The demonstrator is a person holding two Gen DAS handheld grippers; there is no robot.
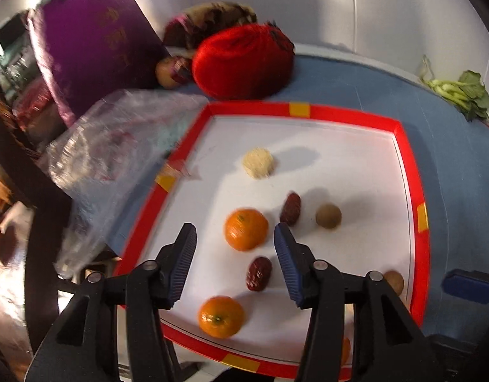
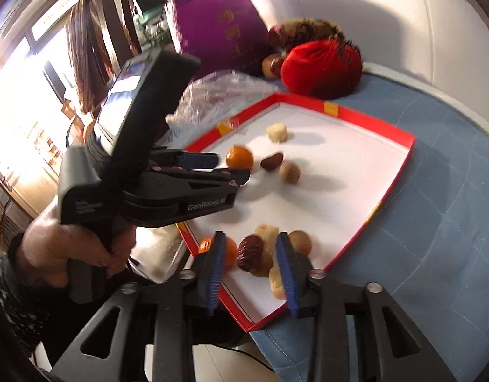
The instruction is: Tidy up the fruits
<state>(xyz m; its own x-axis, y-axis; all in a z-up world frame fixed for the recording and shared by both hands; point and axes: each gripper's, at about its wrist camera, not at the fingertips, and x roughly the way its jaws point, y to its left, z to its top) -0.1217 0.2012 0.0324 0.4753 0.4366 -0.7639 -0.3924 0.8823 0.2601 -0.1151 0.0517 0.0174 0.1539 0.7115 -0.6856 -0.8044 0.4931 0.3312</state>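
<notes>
A red-rimmed white tray (image 1: 413, 172) (image 2: 400, 140) lies on the blue cloth. In the left wrist view it holds two oranges (image 1: 246, 229) (image 1: 221, 316), two red dates (image 1: 290, 209) (image 1: 258, 273), a pale crumbly piece (image 1: 258, 162) and brown round fruits (image 1: 328, 215) (image 1: 393, 281). My left gripper (image 1: 235, 235) is open, just above the tray, its jaws either side of the upper orange without touching. It shows in the right wrist view (image 2: 233, 168). My right gripper (image 2: 251, 245) is open and empty over the tray's near corner, above a date (image 2: 251, 251) and pale pieces (image 2: 266, 232).
A crumpled clear plastic bag (image 1: 117, 159) lies left of the tray. A red pouch (image 1: 244, 63), a purple cushion (image 1: 95, 41) and a patterned bundle (image 1: 212, 19) sit behind it. Green leafy vegetables (image 1: 461, 95) lie at the far right.
</notes>
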